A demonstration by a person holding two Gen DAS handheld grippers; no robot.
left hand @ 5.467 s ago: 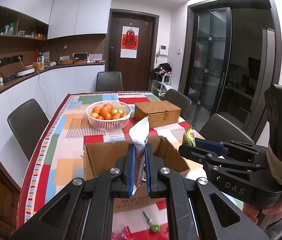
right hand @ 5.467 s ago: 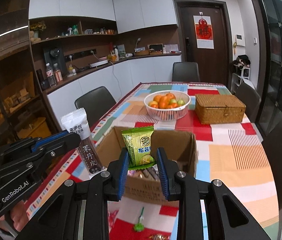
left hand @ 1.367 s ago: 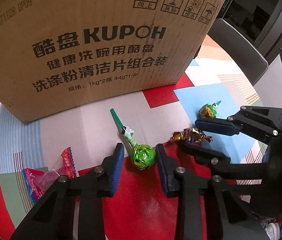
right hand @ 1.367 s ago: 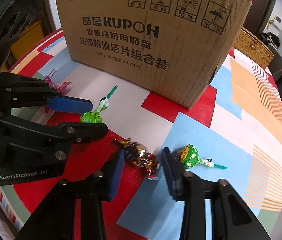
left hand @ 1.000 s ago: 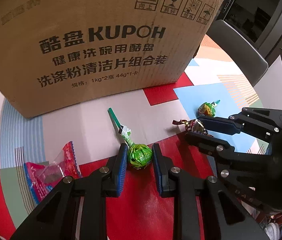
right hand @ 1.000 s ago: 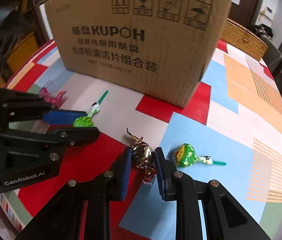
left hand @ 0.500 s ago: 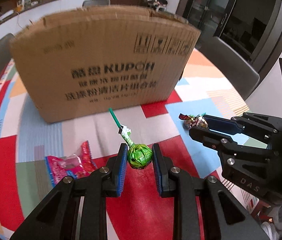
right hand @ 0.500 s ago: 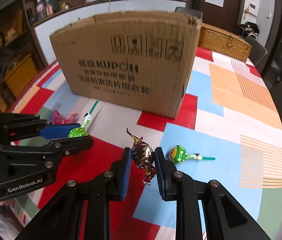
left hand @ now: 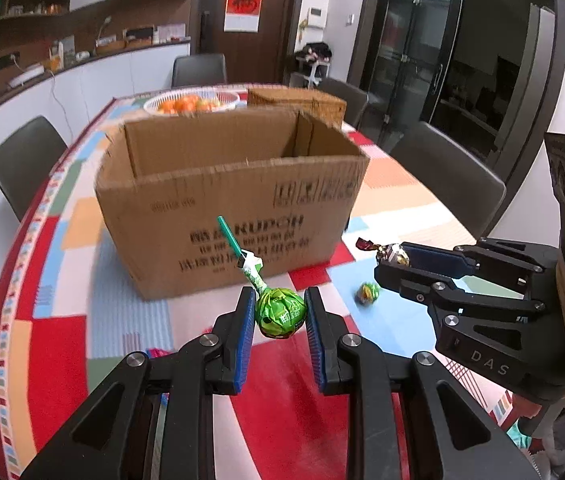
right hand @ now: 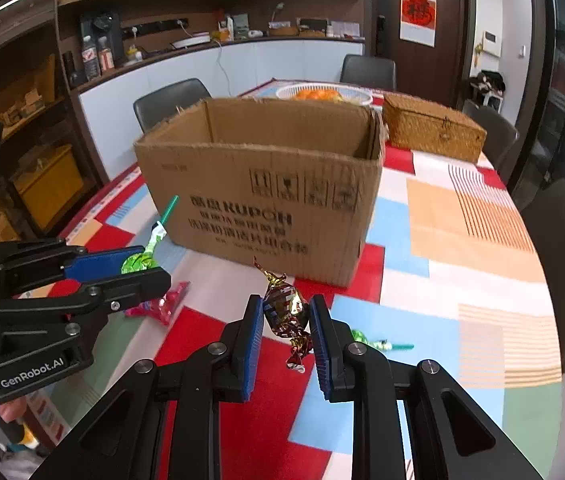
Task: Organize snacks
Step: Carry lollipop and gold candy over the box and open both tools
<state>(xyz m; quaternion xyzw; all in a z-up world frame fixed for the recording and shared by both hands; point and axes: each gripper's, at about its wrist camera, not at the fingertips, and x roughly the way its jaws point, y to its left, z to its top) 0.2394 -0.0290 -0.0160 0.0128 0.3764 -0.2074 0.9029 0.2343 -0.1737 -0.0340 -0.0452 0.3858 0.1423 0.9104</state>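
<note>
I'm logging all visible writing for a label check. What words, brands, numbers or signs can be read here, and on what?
"KUPOH": front of the cardboard box; the Chinese lines under it and the handling symbols above are blurred.
"GenRobot.AI": body of the left gripper.
"DAS": body of the right gripper.
Red door poster, green lollipop wrapper: unreadable.

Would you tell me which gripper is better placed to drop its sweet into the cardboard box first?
Probably the left gripper: its green lollipop sits nearly centred before the cardboard box, whereas the right gripper and its foil candy face the box's right end.
</note>
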